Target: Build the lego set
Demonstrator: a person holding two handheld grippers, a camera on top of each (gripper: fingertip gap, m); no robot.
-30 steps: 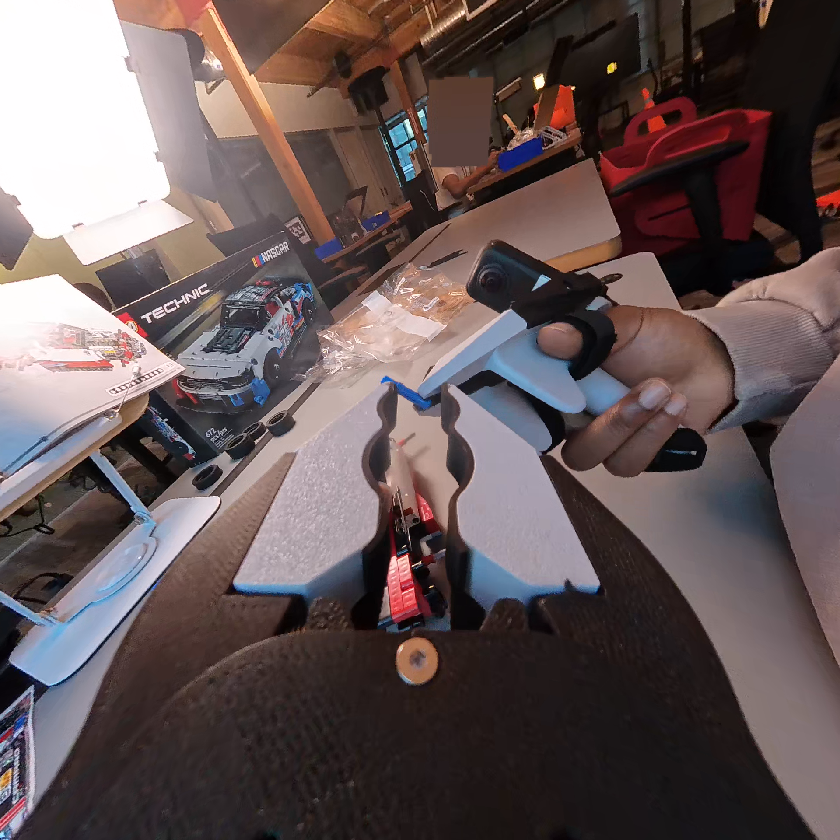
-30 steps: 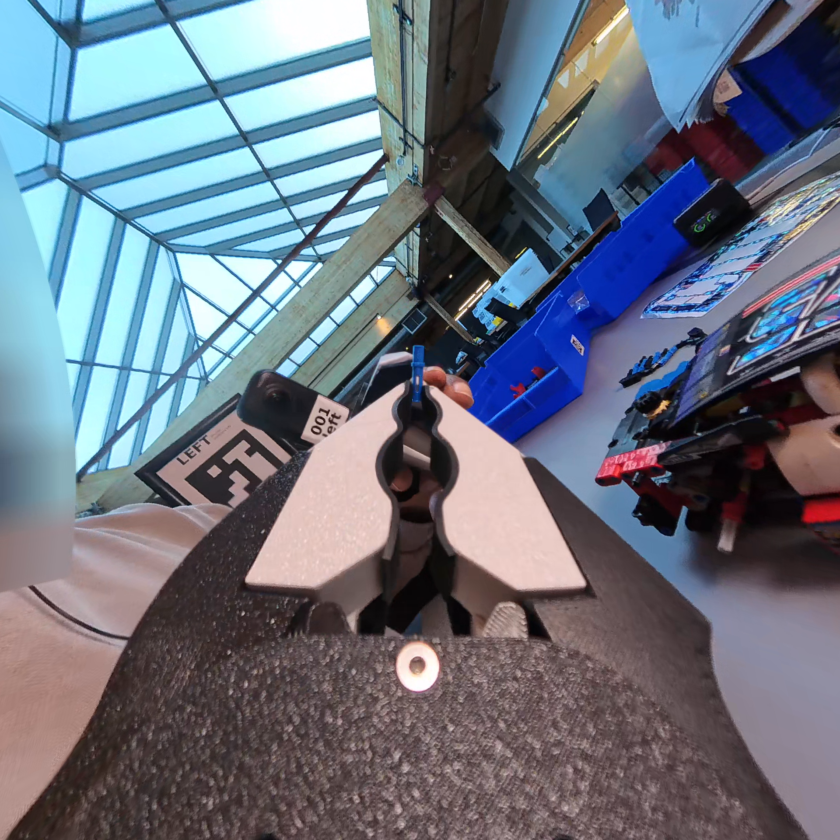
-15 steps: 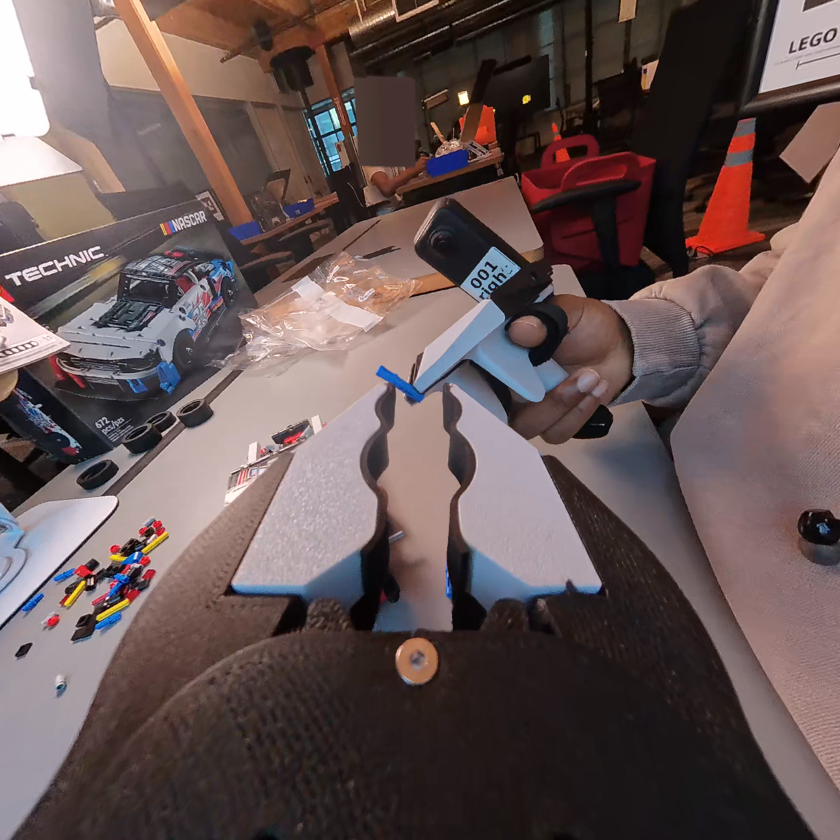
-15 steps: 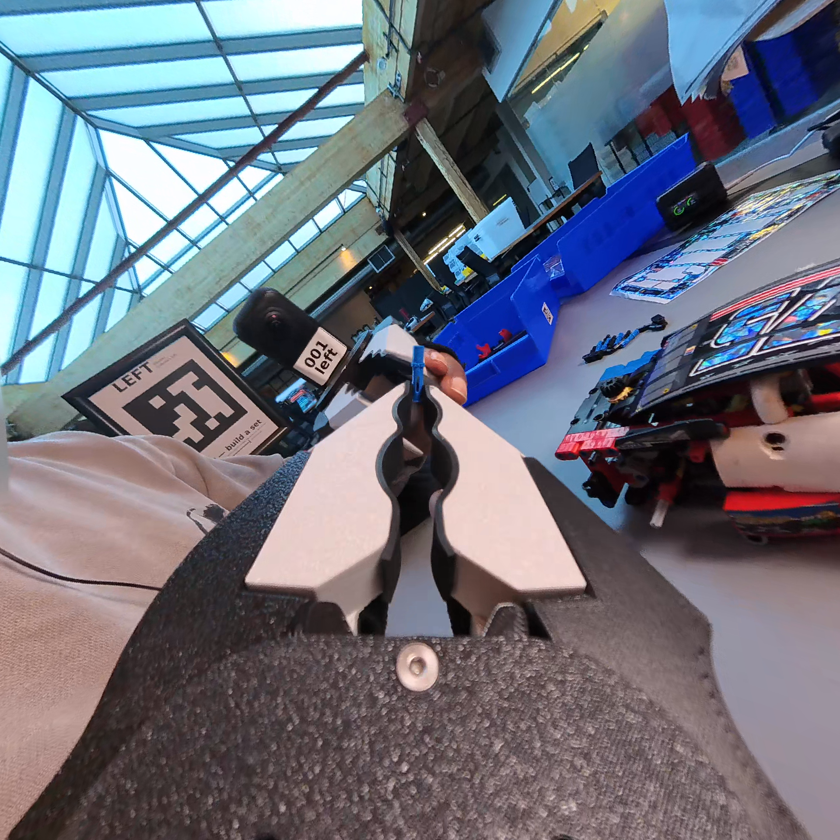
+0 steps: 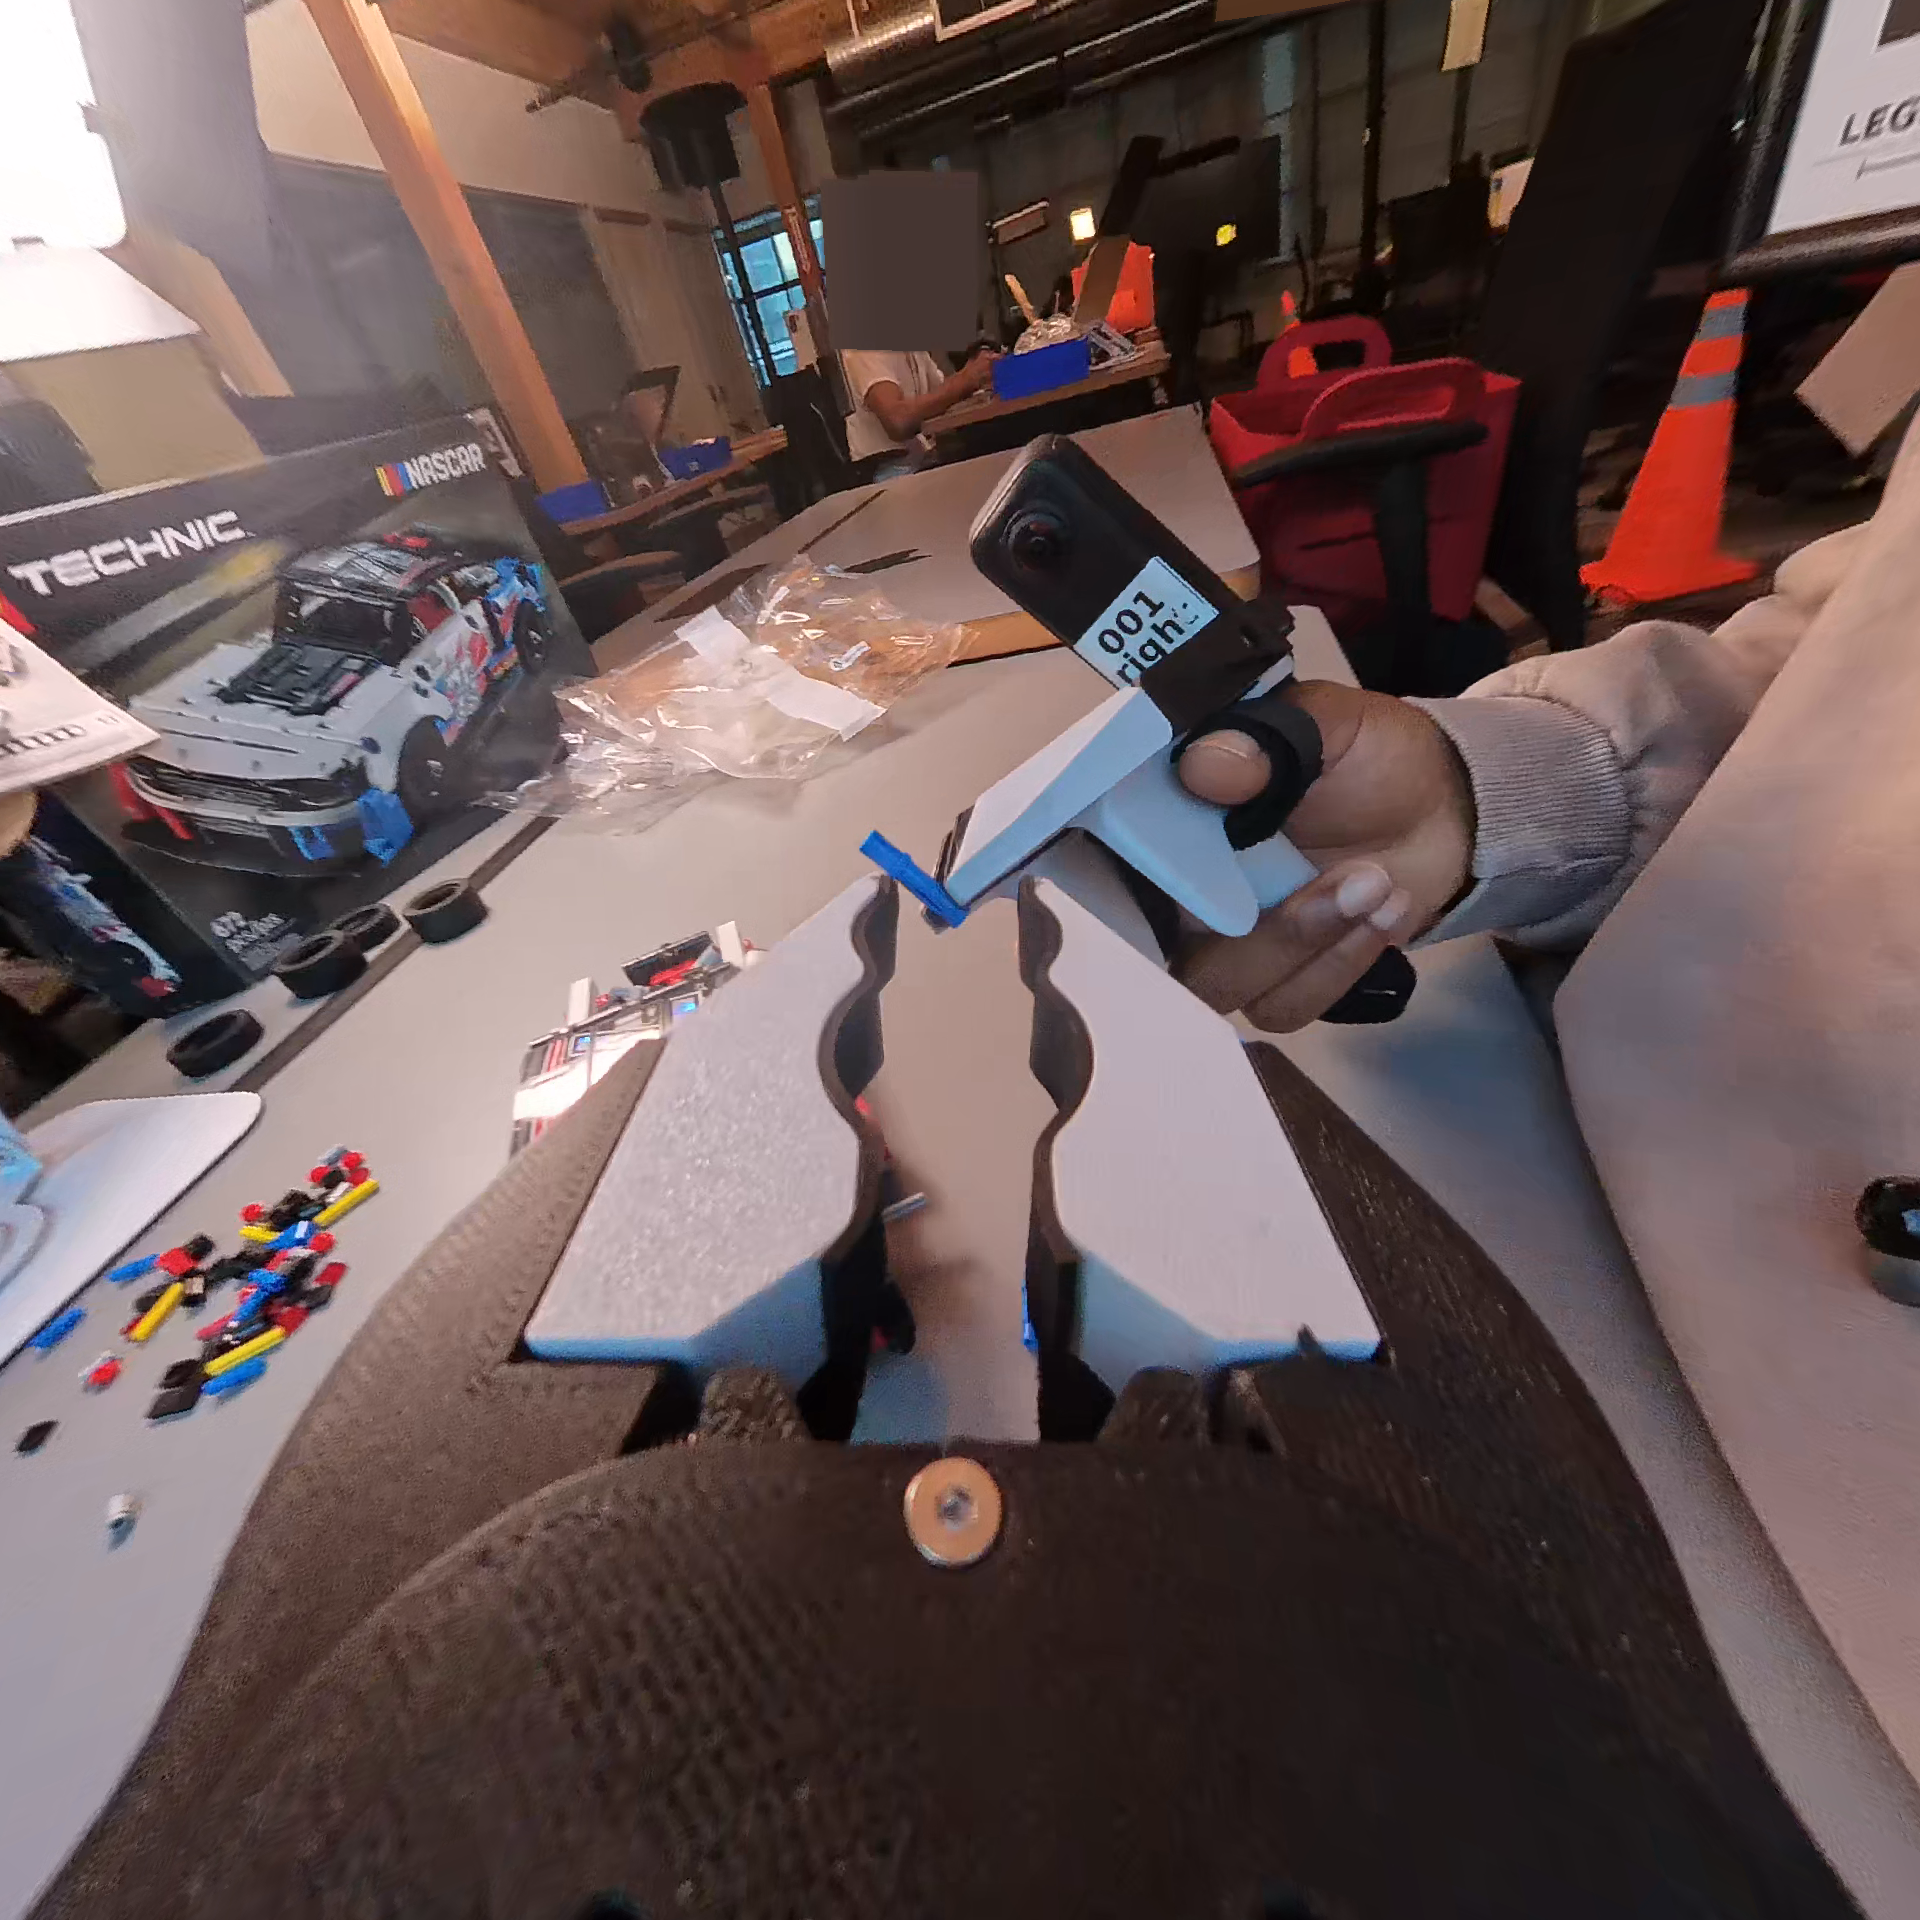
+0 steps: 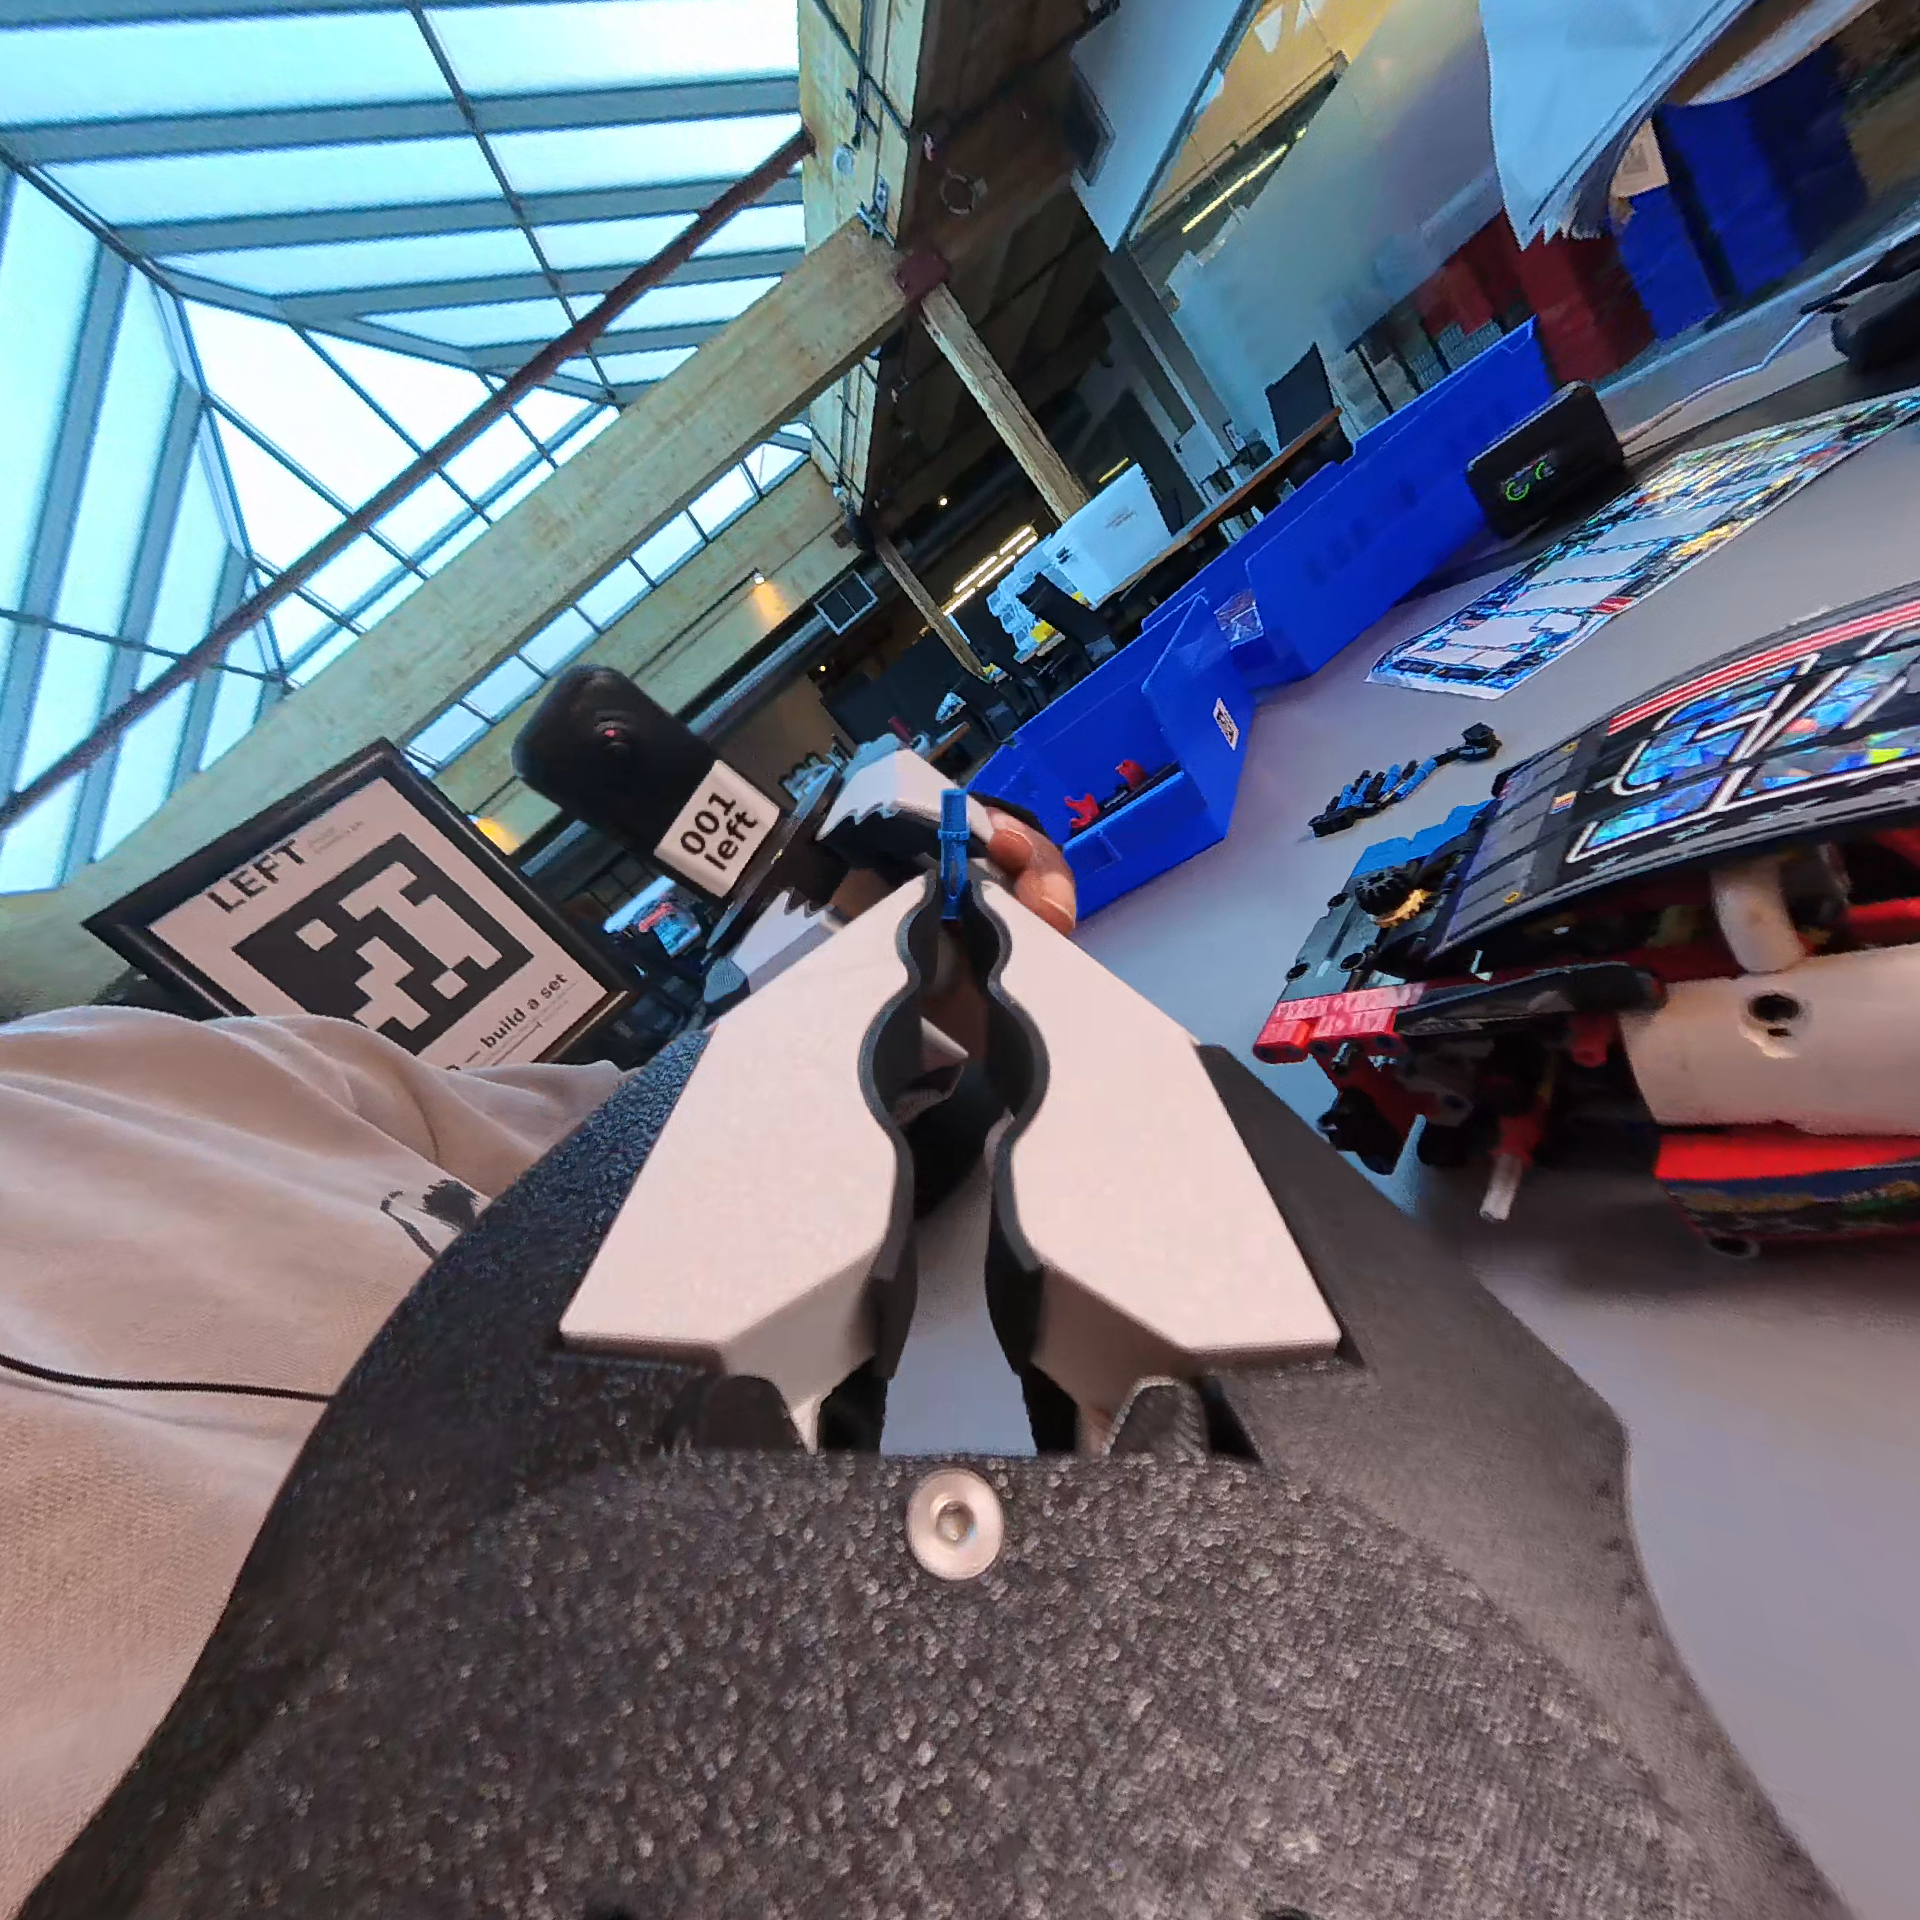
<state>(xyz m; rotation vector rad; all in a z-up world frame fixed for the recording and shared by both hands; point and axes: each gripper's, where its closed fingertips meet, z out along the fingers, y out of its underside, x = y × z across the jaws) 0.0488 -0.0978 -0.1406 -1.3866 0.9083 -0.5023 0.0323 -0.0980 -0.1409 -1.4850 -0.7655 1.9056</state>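
Lifted clear of the car [image 6: 1621,1039] since a second ago, the left gripper [image 5: 951,904] is held spread and empty, while a blue pin [image 6: 952,850] is clamped at the right gripper's [image 6: 954,894] tips above the table [image 5: 436,1039].

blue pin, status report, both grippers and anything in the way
Right gripper shut on blue pin. Left gripper open, empty. Partly built car on table, nothing between.
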